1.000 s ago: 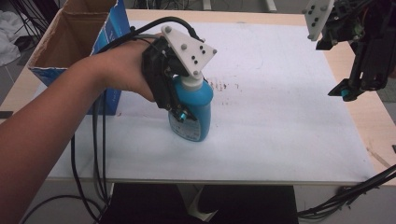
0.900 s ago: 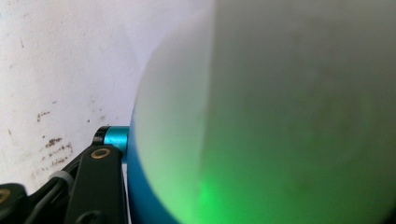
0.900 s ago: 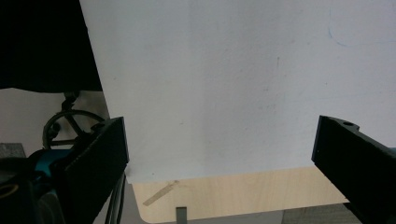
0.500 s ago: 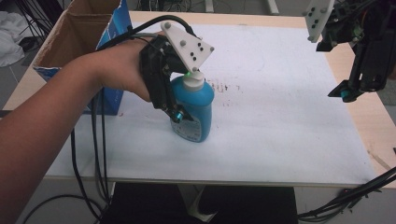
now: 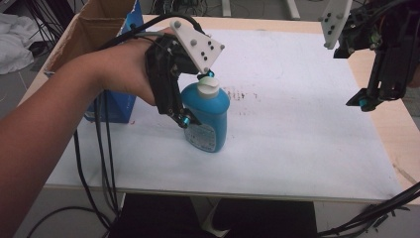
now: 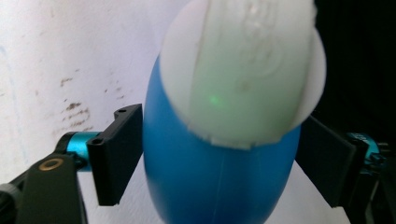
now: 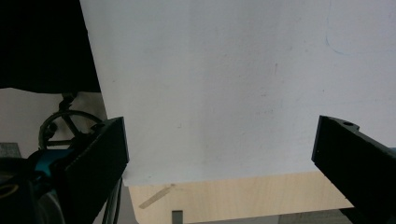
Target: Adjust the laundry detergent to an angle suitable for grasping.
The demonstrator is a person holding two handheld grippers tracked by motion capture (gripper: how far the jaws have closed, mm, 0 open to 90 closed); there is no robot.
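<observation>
A blue bottle (image 5: 210, 121) with a white cap (image 5: 208, 87) stands upright on the white table top (image 5: 297, 129). My left gripper (image 5: 197, 99) comes down over it from the left, held in a hand. In the left gripper view the bottle (image 6: 219, 177) and its cap (image 6: 247, 65) sit between the two black jaws, and the left gripper (image 6: 219, 158) has just been opening, its pads close beside the bottle's sides without pressing. My right gripper (image 5: 369, 96) hangs above the table's right edge. Its jaws stand wide, the right gripper (image 7: 219, 158) holding nothing.
A cardboard box with a blue side (image 5: 99, 34) stands at the back left, close behind the left hand. Black cables (image 5: 101, 163) hang from the left gripper over the front edge. Faint brown marks (image 5: 240, 94) lie just right of the bottle. Bare wood (image 5: 391, 129) borders the right side.
The left jaws have spread apart around the bottle and the hand has lifted slightly. The bottle stays upright in the same spot. The right gripper has not moved.
</observation>
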